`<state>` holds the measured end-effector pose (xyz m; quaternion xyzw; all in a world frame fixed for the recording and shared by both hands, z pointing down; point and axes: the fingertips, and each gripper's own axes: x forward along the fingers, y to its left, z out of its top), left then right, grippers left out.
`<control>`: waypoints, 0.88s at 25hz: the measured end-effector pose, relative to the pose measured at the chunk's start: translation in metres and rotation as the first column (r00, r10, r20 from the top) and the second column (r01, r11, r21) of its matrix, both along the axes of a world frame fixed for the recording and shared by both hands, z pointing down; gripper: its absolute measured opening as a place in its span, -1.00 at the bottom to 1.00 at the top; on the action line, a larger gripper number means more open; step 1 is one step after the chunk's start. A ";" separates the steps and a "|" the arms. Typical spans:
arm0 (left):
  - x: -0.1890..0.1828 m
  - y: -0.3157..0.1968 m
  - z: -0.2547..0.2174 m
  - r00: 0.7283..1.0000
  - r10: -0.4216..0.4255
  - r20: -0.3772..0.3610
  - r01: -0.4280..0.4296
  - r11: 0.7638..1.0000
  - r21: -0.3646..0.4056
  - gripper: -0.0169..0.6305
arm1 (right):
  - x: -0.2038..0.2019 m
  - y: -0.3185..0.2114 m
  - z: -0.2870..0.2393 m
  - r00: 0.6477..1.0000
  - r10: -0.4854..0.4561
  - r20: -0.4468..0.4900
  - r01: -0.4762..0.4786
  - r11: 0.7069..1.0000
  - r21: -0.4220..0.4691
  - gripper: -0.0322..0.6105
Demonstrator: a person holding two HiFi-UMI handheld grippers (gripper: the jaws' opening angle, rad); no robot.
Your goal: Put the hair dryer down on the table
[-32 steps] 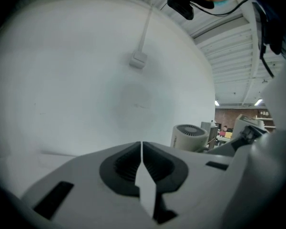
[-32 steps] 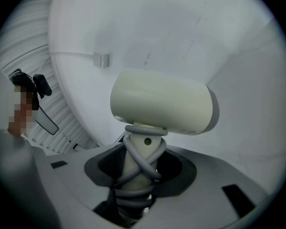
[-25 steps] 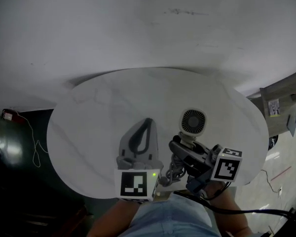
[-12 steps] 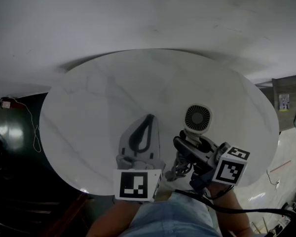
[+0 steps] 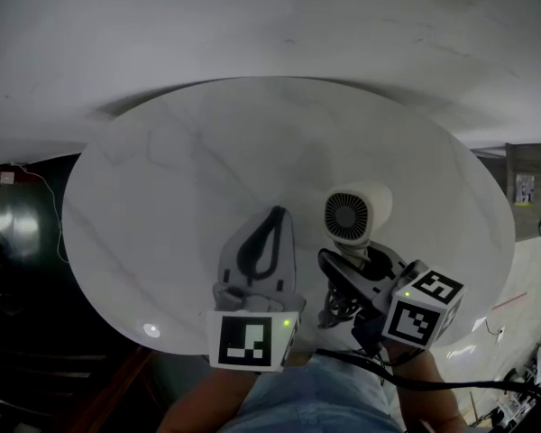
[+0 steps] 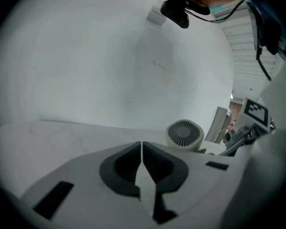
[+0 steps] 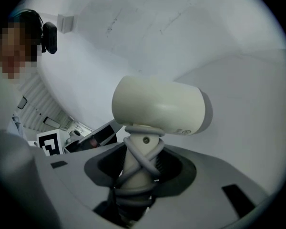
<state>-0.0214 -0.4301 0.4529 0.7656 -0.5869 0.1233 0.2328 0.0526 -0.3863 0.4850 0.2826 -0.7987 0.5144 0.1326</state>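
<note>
A cream hair dryer (image 5: 353,213) with a round grille is held over the front right part of the round white table (image 5: 162,179). My right gripper (image 5: 347,273) is shut on its handle, which has the grey cord wound around it (image 7: 136,173). In the right gripper view the dryer's barrel (image 7: 157,106) lies crosswise above the jaws. My left gripper (image 5: 263,242) hovers just left of the dryer, shut, with nothing in it; its jaws meet in the left gripper view (image 6: 141,151). That view also shows the dryer's grille (image 6: 183,134) to the right. Whether the dryer touches the table is hidden.
A pale wall rises behind the table. Dark floor with a thin cable (image 5: 50,215) lies to the left. Wooden furniture (image 5: 532,183) stands at the far right. The person's denim lap (image 5: 316,400) is at the table's near edge, with a black cable trailing right.
The hair dryer has turned in the right gripper, so its barrel now points right and its grille left. The head view has shifted, showing more table. The left gripper stays put.
</note>
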 end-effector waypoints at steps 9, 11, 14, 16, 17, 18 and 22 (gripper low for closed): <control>0.000 -0.008 0.012 1.000 -0.011 0.006 0.012 0.999 -0.034 -0.90 | 0.002 -0.007 0.011 0.999 -0.028 -0.037 0.028 1.000 -0.012 -0.32; 0.001 -0.010 0.015 1.000 -0.016 0.005 0.016 0.999 -0.050 -0.90 | 0.002 -0.011 0.011 0.998 -0.042 -0.050 0.042 0.999 0.003 -0.32; 0.002 -0.015 0.022 1.000 -0.018 0.007 0.018 0.998 -0.068 -0.90 | 0.001 -0.018 0.013 0.995 -0.060 -0.078 0.062 0.998 0.027 -0.32; 0.001 -0.019 0.025 1.000 -0.019 0.008 0.020 0.997 -0.073 -0.90 | 0.000 -0.021 0.016 0.992 -0.070 -0.101 0.075 0.996 0.044 -0.32; 0.000 -0.021 0.026 1.000 -0.020 0.008 0.021 0.997 -0.075 -0.90 | -0.001 -0.023 0.017 0.991 -0.075 -0.113 0.081 0.995 0.052 -0.32; -0.001 -0.022 0.028 1.000 -0.022 0.008 0.022 0.997 -0.077 -0.90 | -0.002 -0.023 0.018 0.989 -0.080 -0.125 0.088 0.994 0.059 -0.32; -0.006 -0.026 0.032 0.999 -0.033 0.001 0.033 0.996 -0.084 -0.90 | -0.005 -0.026 0.022 0.977 -0.109 -0.185 0.128 0.987 0.094 -0.32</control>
